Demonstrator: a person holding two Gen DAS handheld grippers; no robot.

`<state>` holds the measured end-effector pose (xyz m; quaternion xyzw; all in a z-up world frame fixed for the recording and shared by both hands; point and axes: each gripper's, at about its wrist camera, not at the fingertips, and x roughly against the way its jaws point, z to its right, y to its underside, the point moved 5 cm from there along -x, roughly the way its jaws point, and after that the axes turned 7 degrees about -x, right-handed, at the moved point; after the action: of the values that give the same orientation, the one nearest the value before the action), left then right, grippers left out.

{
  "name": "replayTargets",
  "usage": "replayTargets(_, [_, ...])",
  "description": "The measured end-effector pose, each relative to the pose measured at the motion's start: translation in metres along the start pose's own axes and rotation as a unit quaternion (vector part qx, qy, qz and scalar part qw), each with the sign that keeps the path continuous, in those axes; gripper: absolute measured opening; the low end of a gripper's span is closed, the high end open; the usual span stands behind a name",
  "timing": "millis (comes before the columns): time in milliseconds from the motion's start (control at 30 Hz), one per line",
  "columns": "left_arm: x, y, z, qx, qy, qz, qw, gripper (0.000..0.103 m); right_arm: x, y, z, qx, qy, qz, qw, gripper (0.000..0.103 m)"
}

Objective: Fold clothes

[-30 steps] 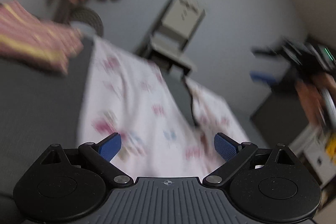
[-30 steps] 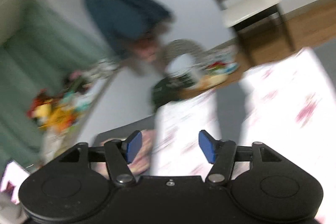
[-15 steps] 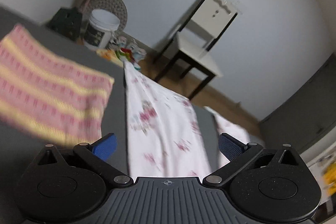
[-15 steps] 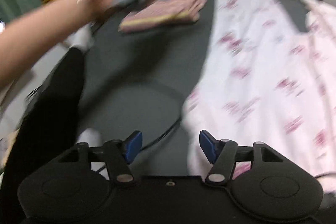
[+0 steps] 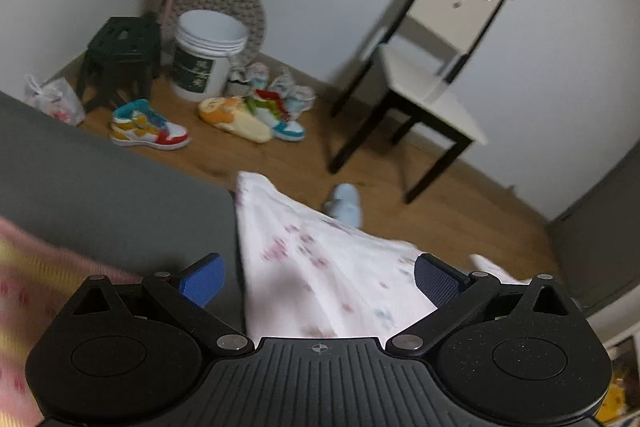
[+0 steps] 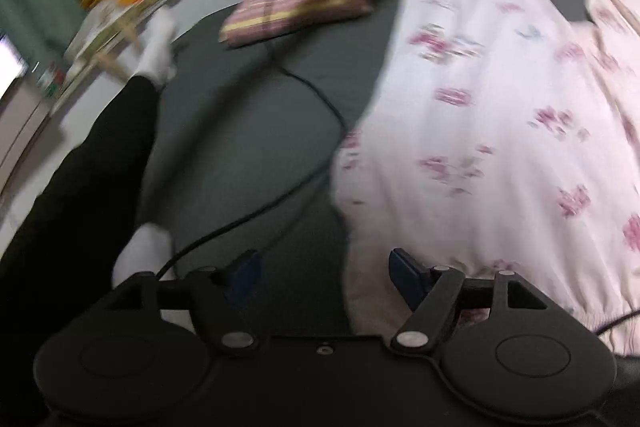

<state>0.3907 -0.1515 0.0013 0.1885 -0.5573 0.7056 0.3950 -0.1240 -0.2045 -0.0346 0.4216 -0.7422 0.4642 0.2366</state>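
One pale floral garment (image 6: 500, 115) is spread on the grey worktop (image 6: 256, 115).
Both tools, left (image 5: 318, 281) and right (image 6: 324, 273), are held apart above its edges; a folded striped cloth (image 6: 288, 11) and black cable (image 6: 304, 163) lie beside it.

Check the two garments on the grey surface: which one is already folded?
The pink-and-yellow striped garment, a compact rectangle at the far end. The white floral garment lies spread open.

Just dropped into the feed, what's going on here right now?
A person is folding clothes with two handheld grippers. The white floral garment lies spread on the dark grey surface, one end hanging over its edge. Both the left gripper and the right gripper are open and holding nothing, poised over the garment. A folded pink-and-yellow striped piece lies off to the side.
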Motion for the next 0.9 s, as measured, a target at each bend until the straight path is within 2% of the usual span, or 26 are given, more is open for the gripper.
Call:
replayTargets(100, [-0.021,-0.003,0.000,-0.017,-0.035,-0.016,0.9991,0.089,0.004,0.001,0.007,-0.014,0.006,0.011,1.000,0.068])
replayTargets(167, [-0.035,-0.002,-0.002,-0.017,-0.040,-0.034,0.9985,0.075,0.001,0.005,0.005,0.001,0.021,0.006,1.000,0.068])
replayTargets(200, [-0.040,0.000,-0.004,-0.013,-0.043,-0.041,0.9982,0.073,-0.002,0.007,0.002,0.016,0.037,0.000,0.999,0.068])
replayTargets(333, [-0.047,0.004,-0.003,-0.006,-0.059,-0.012,0.9982,0.069,-0.009,0.016,-0.013,0.077,0.090,-0.019,0.993,0.070])
replayTargets(367, [-0.046,0.005,-0.002,-0.005,-0.060,-0.007,0.9981,0.055,-0.010,0.015,-0.017,0.090,0.103,-0.024,0.990,0.071])
replayTargets(433, [-0.046,0.007,-0.002,-0.001,-0.064,-0.002,0.9979,0.033,-0.010,0.016,-0.025,0.110,0.118,-0.027,0.987,0.083])
replayTargets(533, [-0.045,0.009,-0.002,0.010,-0.060,-0.001,0.9981,0.022,-0.007,0.015,-0.038,0.143,0.131,-0.021,0.981,0.090])
replayTargets(700, [-0.041,0.013,-0.001,0.013,-0.064,0.014,0.9978,0.006,-0.003,0.010,-0.053,0.171,0.173,0.002,0.970,0.098])
replayTargets(733, [-0.042,0.014,0.000,0.013,-0.064,0.014,0.9978,0.006,0.000,0.009,-0.054,0.171,0.177,0.012,0.969,0.103])
replayTargets(900, [-0.042,0.016,0.008,0.007,-0.060,0.018,0.9980,0.005,0.002,0.010,-0.063,0.157,0.158,0.019,0.975,0.103])
